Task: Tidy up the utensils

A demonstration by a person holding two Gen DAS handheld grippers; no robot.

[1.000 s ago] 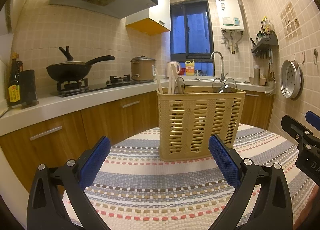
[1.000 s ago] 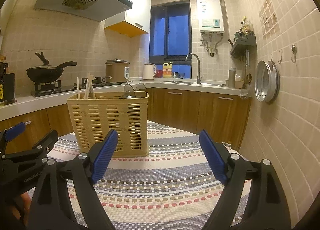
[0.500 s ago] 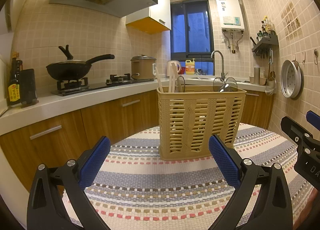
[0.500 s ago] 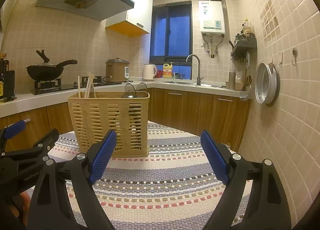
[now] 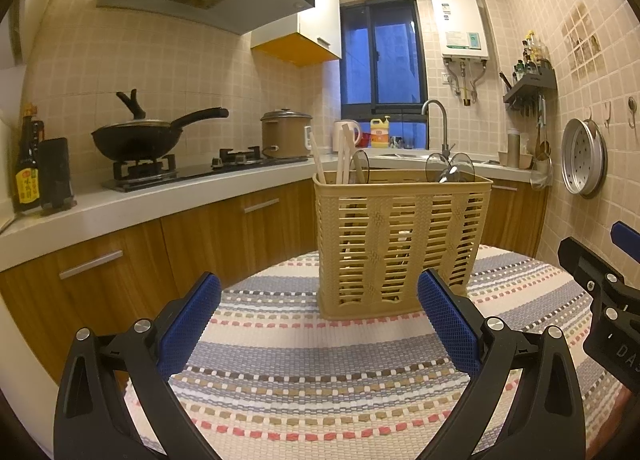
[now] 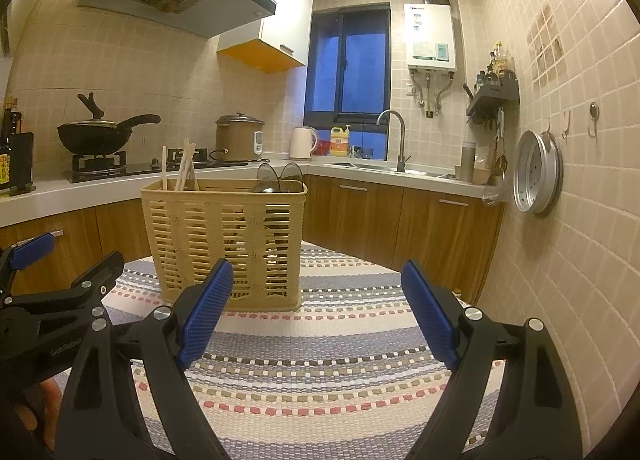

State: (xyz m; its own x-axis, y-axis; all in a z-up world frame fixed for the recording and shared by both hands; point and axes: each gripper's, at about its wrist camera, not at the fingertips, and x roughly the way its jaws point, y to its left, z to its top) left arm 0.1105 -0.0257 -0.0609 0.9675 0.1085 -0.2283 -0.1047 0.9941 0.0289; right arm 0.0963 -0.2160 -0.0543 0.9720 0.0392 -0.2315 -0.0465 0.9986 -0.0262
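Observation:
A tan slotted plastic utensil basket stands upright on the striped mat; it also shows in the right wrist view. Pale chopsticks stick out of its left side and dark spoons out of its right side. My left gripper is open and empty, just in front of the basket. My right gripper is open and empty, in front of and to the right of the basket. Each gripper shows at the edge of the other's view.
A striped woven mat covers the table. Behind runs a kitchen counter with a black wok, a brown rice cooker, a kettle and a sink tap. A tiled wall with a hanging metal steamer tray is close on the right.
Both grippers stay open and empty. The right wrist view has shifted slightly, with the basket a little lower and closer; the left barely moved.

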